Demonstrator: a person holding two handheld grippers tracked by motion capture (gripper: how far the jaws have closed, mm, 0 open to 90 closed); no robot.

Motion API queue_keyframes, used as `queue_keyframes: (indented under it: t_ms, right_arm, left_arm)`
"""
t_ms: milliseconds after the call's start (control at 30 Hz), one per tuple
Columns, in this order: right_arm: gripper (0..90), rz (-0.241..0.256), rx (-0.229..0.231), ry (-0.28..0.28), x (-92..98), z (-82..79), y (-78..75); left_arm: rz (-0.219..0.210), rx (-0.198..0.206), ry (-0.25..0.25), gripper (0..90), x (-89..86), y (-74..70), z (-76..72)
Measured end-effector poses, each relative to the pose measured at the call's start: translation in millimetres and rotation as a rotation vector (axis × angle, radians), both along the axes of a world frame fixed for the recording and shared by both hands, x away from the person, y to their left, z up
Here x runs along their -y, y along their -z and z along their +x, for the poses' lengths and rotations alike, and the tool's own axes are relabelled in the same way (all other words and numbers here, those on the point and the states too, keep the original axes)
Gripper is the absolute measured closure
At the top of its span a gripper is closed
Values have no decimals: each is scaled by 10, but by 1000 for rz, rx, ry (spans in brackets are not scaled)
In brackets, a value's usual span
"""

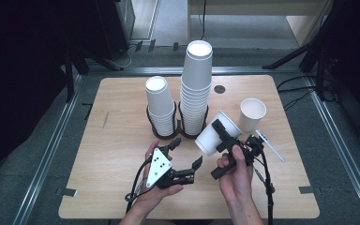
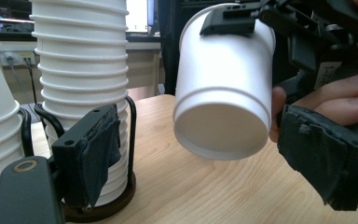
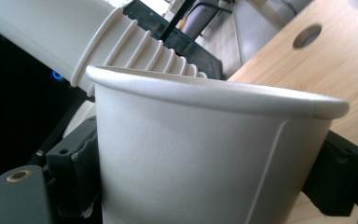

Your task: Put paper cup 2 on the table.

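Note:
A white paper cup (image 1: 214, 135) hangs tilted above the table with my right gripper (image 1: 219, 137) shut on it, its base pointing down and left. The right gripper view has that cup (image 3: 205, 154) pinched between both pads. My left gripper (image 1: 186, 153) is open just left of the cup, nothing between its fingers. In the left gripper view the cup's base (image 2: 223, 121) floats ahead between the two pads (image 2: 98, 149). Two stacks of white cups, one short (image 1: 160, 105) and one tall (image 1: 197, 86), stand in a black wire holder (image 1: 178, 132) behind.
A single upright cup (image 1: 252, 114) stands at the right of the wooden table (image 1: 117, 154). A thin white strip (image 1: 270, 146) lies near it. A round hole (image 1: 220, 89) is in the tabletop behind the stacks. Dark stands and cables surround the table.

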State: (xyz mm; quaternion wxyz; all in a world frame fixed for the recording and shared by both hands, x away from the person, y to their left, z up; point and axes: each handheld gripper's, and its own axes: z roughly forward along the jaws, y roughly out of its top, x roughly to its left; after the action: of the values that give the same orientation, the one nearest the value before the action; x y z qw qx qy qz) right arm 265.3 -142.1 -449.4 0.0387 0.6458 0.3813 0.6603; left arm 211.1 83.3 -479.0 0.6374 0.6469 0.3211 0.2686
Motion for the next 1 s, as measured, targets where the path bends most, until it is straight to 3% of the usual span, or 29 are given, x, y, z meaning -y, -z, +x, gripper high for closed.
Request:
queue_keyframes:
  t_ms: [133,267,333,500,600,833,1000]
  right_arm:
    - [138,-143,46,27,-6,-35,-27]
    - [139,-247,109,31,-8,-70,-51]
    - [139,-312,118,40,-11,-86,-52]
    - [138,-398,131,60,7,-103,-36]
    - [138,-440,170,77,23,-96,-13]
    - [136,-629,246,158,46,-83,70]
    - [136,-708,272,200,152,-31,167]
  left_arm:
    - [-1,-4,0,131,-9,2,7]
    - [2,-2,-4,133,-9,7,6]
    - [3,0,-1,133,-8,6,4]
    - [7,-4,3,133,-2,13,3]
    - [6,-8,4,133,0,16,4]
    - [6,-7,2,133,-7,15,6]
    - [-1,2,0,133,-10,18,5]
